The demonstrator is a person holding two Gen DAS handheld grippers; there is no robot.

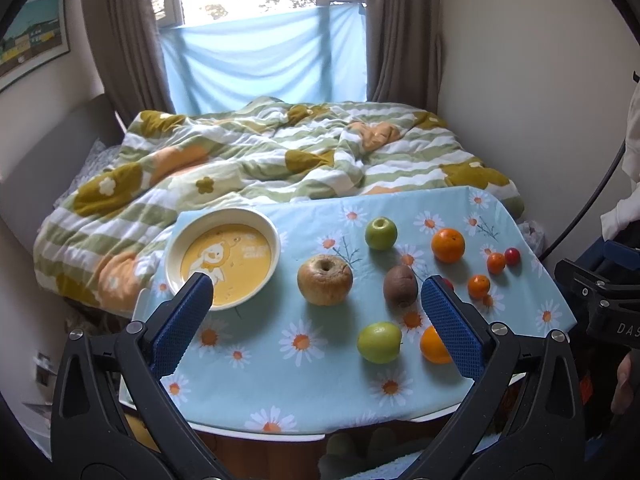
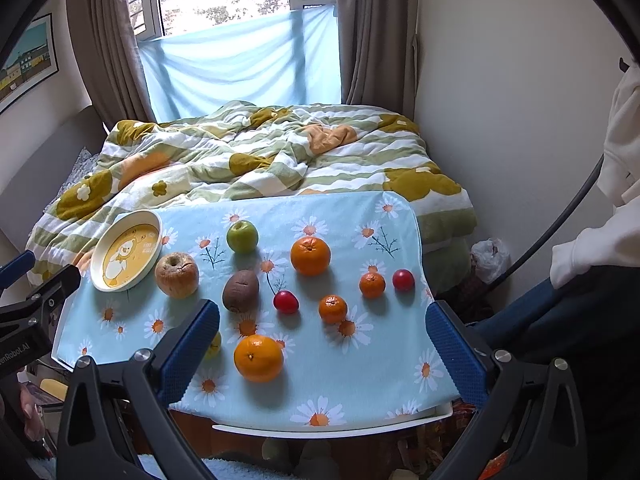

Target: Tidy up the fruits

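you are holding the left gripper and right gripper wide apart and empty above the worktop. fruits are lying loose beside the empty plate. the near orange is looking firm and round, likely rolling, so you should be clamping across its middle; the wrinkled apple is probably soft.

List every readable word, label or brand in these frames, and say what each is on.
"DAS", cut off: right gripper's body, left wrist view.
"enRobot.AI", start cut off: left gripper's body, right wrist view.
White lettering in the plate: too blurred to read.
Framed picture: no legible text.
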